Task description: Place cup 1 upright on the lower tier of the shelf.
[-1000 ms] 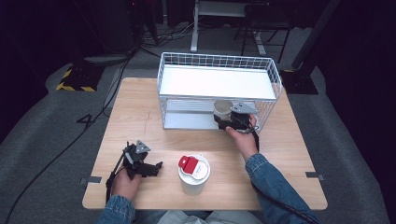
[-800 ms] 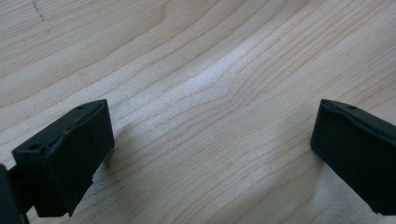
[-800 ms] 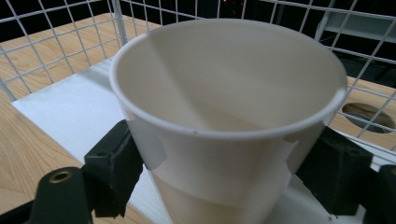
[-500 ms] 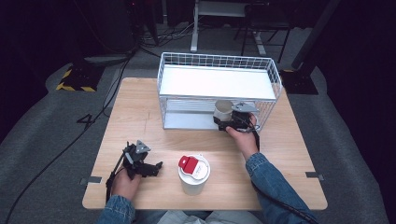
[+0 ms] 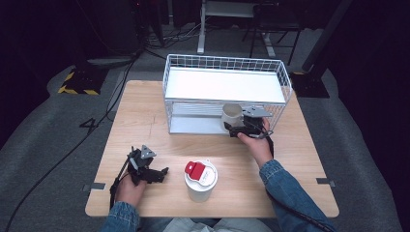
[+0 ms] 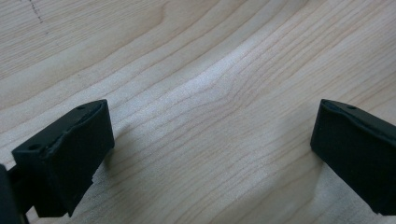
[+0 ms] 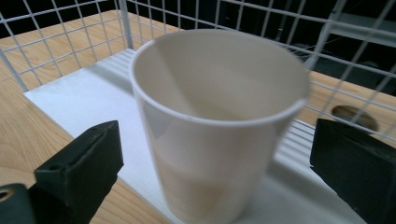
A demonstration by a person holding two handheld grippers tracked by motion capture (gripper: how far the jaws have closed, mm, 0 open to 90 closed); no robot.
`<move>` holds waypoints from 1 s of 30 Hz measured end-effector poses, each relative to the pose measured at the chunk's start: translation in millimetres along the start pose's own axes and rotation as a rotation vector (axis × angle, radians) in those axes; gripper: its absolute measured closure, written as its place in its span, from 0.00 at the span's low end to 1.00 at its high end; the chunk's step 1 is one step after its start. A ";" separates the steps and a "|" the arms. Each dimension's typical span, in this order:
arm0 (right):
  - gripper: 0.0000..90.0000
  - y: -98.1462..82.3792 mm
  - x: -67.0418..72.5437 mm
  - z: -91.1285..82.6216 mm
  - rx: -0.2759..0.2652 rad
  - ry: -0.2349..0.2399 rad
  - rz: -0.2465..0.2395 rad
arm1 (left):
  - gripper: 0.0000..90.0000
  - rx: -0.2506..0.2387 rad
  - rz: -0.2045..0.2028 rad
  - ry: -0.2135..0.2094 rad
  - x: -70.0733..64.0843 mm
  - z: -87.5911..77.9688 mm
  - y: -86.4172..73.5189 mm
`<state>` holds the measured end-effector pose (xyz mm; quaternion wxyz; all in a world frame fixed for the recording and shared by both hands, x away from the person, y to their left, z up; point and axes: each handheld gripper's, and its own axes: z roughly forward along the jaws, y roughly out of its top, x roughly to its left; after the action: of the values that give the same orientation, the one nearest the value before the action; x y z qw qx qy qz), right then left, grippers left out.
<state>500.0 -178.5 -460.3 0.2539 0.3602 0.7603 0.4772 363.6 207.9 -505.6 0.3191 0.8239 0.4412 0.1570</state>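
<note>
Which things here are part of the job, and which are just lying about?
In the job: the right gripper, jaws just opened and clear of the paper cup standing on the lower shelf of the wire rack.

Lying about: the lidded cup with a red tab; the left gripper, open over bare table.

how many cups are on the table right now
2: an open paper cup on the wire rack's lower shelf between the right gripper's open jaws, and a lidded cup at the table's near edge.

Left gripper [image 5: 162, 172] jaws apart, right gripper [image 5: 228, 128] just opened
</note>
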 end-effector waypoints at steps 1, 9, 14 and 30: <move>0.03 0.3 -1.2 -2.7 -0.001 0.001 0.002 | 0.00 0.000 -0.003 -0.002 -0.2 0.3 0.2; 0.03 2.7 -5.0 -25.1 0.022 0.030 -0.027 | 0.00 0.000 0.001 -0.005 0.1 1.8 1.9; 0.03 9.2 -1.4 -41.5 0.010 0.071 -0.042 | 0.00 -0.001 0.005 0.000 0.0 1.6 1.9; 0.07 6.5 3.7 -97.1 0.011 0.144 -0.062 | 0.00 0.002 0.002 -0.002 -0.3 1.4 1.7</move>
<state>428.8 -226.5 -414.2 0.2113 0.3023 0.7900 0.4898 365.3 206.5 -505.5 0.3187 0.8246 0.4404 0.1562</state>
